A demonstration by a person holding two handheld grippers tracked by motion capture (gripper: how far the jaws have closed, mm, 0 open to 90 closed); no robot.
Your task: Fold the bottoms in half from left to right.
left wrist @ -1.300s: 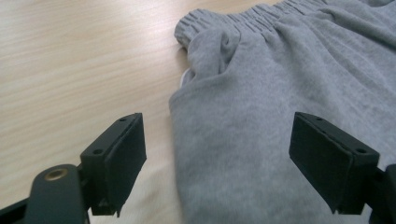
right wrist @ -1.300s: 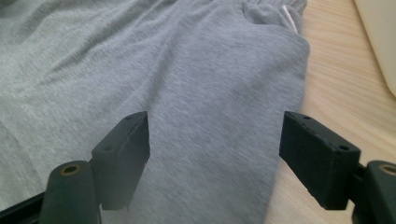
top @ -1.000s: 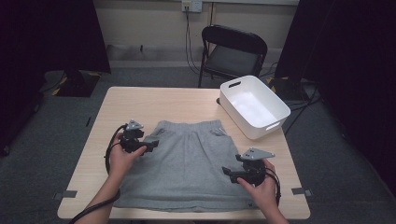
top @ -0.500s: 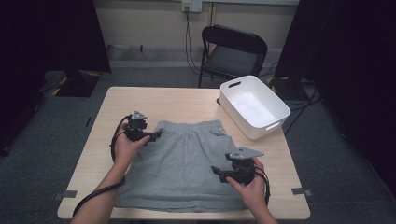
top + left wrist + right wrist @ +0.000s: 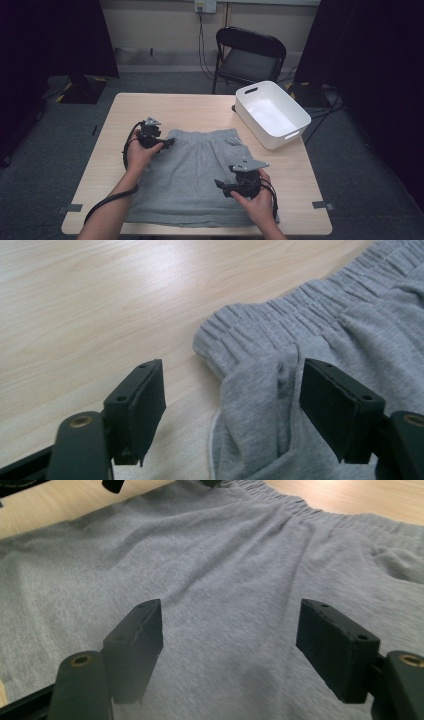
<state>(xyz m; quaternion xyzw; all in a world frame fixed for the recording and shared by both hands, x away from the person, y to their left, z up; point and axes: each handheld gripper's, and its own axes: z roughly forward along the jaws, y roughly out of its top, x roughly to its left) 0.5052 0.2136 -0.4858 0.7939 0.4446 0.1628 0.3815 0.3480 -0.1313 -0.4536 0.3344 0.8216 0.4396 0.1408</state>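
The grey shorts (image 5: 197, 175) lay flat on the worktop (image 5: 200, 107); the left claw (image 5: 232, 405), closing yet open, straddled the waistband corner, needing a deeper bite; the right claw (image 5: 230, 650) hovered open

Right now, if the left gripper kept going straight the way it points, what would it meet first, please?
Most likely the elastic waistband corner of the grey shorts; the left gripper already has the cloth between its open jaws.

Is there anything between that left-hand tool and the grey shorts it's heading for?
Nothing visible stands in the way. The left gripper has been closing its jaws, and the gathered waistband corner of the grey fleece shorts already lies between them on the pale wooden table, though the pads do not press it yet.
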